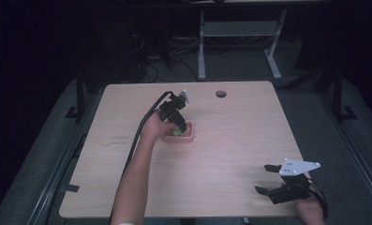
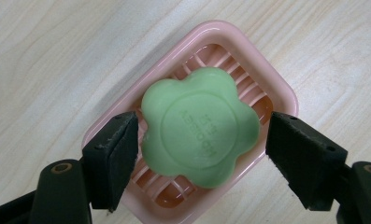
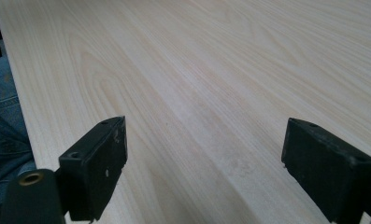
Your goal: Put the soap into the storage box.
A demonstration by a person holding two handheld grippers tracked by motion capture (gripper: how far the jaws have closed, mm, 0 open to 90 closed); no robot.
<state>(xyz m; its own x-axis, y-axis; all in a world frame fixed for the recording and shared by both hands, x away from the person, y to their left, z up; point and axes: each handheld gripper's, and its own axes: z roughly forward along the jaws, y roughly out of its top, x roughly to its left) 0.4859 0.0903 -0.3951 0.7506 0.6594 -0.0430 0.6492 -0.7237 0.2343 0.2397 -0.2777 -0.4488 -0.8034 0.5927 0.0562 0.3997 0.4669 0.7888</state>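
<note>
A green flower-shaped soap (image 2: 199, 126) lies in a pink slatted soap dish (image 2: 276, 88) near the middle of the wooden table (image 1: 230, 140). My left gripper (image 2: 204, 140) points down over the dish, open, one jaw on each side of the soap. The left jaw is almost against the soap's edge and the right jaw stands a little apart from it. In the high view the left gripper (image 1: 176, 119) covers most of the soap (image 1: 178, 133) and dish (image 1: 188, 139). My right gripper (image 1: 264, 178) rests open near the table's front right corner, nothing between its jaws (image 3: 202, 140).
A round cable hole (image 1: 220, 93) sits near the table's far edge. Behind the table stand white desk legs (image 1: 201, 47) and cables on a dark floor. Blue jeans (image 3: 1, 116) show past the table's near edge in the right gripper view.
</note>
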